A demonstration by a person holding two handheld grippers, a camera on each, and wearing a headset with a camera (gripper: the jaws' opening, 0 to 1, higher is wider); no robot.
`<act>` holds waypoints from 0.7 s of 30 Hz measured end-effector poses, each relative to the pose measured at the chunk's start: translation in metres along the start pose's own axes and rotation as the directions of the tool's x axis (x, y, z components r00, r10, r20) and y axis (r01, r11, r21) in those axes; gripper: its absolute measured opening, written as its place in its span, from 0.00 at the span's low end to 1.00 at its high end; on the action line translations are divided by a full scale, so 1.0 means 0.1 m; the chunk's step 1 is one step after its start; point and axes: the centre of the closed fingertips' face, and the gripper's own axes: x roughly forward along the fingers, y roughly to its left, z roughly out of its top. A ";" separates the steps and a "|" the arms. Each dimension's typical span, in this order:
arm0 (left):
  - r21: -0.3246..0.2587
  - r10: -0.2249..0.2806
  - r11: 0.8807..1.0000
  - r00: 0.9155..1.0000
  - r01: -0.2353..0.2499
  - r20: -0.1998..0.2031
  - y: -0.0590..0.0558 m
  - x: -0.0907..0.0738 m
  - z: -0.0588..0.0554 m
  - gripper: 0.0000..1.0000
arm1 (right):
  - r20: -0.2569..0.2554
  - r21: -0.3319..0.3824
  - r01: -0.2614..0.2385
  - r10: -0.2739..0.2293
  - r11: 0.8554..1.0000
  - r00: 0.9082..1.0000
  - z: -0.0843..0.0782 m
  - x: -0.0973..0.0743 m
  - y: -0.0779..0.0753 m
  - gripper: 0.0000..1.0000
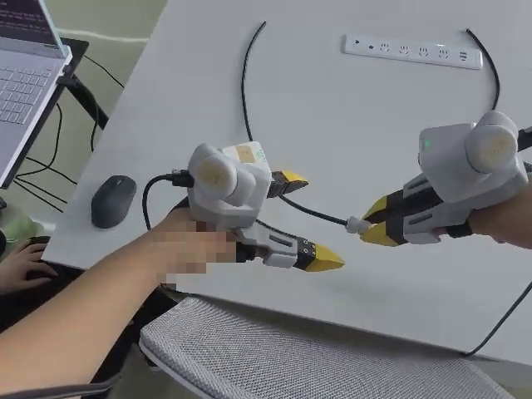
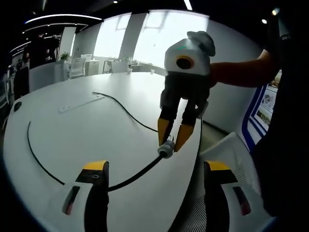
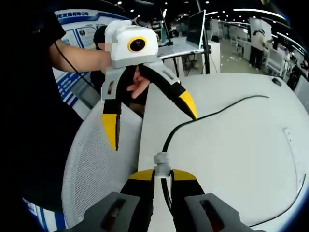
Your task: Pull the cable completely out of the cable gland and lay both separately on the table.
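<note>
Left gripper point(image 1: 312, 218), on an outstretched forearm nearest the viewer, has its jaws spread wide, the black cable point(image 1: 316, 211) passing between them. Right gripper point(image 1: 374, 224) faces it, clamped on the white cable gland point(image 1: 357, 224), above the table point(image 1: 374, 125). The cable trails away across the tabletop.

Head view's bright and even, the pale surface point(image 1: 349, 125) lit softly from overhead with barely a shadow on it, everything crisp. Over in the left gripper view the windows point(image 2: 145, 38) behind blow out white and the right gripper point(image 2: 171, 142) stands backlit, the surface bending hard with the fisheye. Right gripper view now: ceiling lights point(image 3: 268, 7) glint up top, the left side falls dark, and the near jaws go soft.
</note>
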 end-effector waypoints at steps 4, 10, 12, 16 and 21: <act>-0.001 -0.032 0.999 0.999 0.032 0.016 -0.06 0.03 0.04 0.75 | 0.031 -0.006 0.000 0.001 1.000 1.000 0.08 -0.05 0.04 0.06; 0.010 -0.072 0.997 0.997 0.072 0.028 -0.14 0.05 0.08 0.63 | 0.052 -0.004 -0.003 0.004 1.000 0.999 0.13 -0.08 0.09 0.06; 0.021 -0.089 0.996 0.996 0.089 0.024 -0.17 0.05 0.07 0.58 | 0.038 -0.016 0.000 0.000 1.000 0.999 0.10 -0.06 0.10 0.06; 0.034 -0.118 0.993 0.993 0.117 0.020 -0.22 0.07 0.06 0.49 | 0.027 -0.029 -0.007 0.008 1.000 1.000 0.09 -0.04 0.13 0.06; 0.048 -0.143 0.989 0.989 0.142 0.021 -0.26 0.10 0.05 0.40 | 0.024 -0.055 -0.019 0.020 0.998 1.000 0.10 -0.02 0.16 0.06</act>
